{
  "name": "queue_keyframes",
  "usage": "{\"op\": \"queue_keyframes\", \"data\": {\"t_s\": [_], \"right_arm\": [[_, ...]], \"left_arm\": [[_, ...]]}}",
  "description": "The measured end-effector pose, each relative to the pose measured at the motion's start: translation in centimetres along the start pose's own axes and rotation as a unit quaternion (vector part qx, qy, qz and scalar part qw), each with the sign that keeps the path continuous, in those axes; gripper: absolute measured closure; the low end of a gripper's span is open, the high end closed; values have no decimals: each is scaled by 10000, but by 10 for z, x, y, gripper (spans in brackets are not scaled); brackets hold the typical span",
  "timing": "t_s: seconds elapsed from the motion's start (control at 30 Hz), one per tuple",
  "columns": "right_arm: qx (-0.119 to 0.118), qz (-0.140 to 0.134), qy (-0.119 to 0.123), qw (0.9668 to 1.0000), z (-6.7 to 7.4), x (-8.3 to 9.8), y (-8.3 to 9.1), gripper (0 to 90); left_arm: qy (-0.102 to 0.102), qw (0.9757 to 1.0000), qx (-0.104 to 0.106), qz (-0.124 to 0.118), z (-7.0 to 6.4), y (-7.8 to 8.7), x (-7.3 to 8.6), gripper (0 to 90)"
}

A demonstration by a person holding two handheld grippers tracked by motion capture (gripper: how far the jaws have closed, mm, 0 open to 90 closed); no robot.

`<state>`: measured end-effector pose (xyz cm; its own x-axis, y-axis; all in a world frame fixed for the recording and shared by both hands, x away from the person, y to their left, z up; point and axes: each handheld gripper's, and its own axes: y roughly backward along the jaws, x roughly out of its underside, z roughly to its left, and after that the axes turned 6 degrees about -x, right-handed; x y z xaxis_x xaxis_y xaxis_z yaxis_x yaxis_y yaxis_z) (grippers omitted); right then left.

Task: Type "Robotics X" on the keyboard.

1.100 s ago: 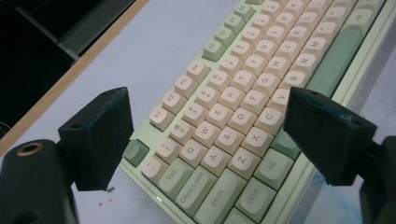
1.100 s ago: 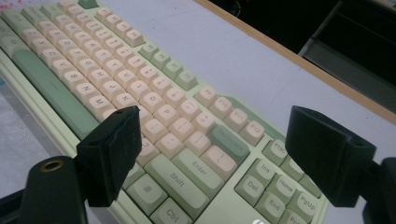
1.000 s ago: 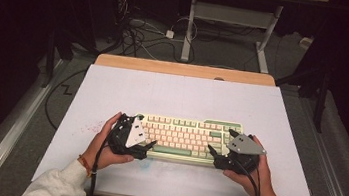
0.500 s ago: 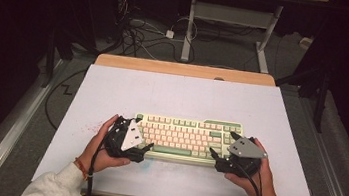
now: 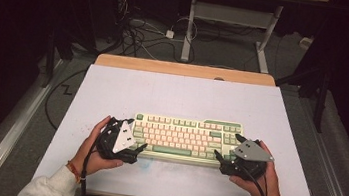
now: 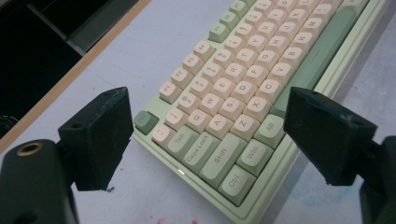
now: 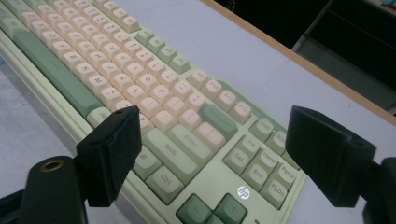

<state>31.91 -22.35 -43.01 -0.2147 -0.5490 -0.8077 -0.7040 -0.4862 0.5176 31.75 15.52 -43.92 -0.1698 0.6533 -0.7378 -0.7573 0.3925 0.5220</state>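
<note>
A pale green keyboard point(image 5: 185, 139) with cream and green keys lies flat on the white table top, near its front edge. My left gripper point(image 5: 138, 135) is at the keyboard's left end, open, its jaws set wide on either side of the Ctrl and Esc corner keys point(image 6: 212, 140). At the right end my right gripper point(image 5: 227, 146) is open too, jaws spread either side of the Enter and arrow-key area point(image 7: 219, 154). The keyboard point(image 6: 243, 70) point(image 7: 116, 60) runs away from each gripper. I cannot tell whether any jaw touches it.
The white table top point(image 5: 177, 98) has a wooden strip point(image 5: 186, 69) along its far edge. Cables point(image 5: 140, 33) and a desk frame point(image 5: 188, 29) sit on the dark floor beyond. Faint red and blue stains mark the surface near the keyboard's front.
Both grippers have drifted slightly outward and toward the person. The keyboard has stayed where it was.
</note>
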Motion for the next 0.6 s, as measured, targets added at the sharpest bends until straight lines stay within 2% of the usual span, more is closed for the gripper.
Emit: {"op": "queue_keyframes", "data": {"t_s": [0.6], "right_arm": [[105, 49, -34, 9999, -4, 9, 10, 188]], "left_arm": [[20, 9999, -50, 136, 3, 10, 17, 149]]}}
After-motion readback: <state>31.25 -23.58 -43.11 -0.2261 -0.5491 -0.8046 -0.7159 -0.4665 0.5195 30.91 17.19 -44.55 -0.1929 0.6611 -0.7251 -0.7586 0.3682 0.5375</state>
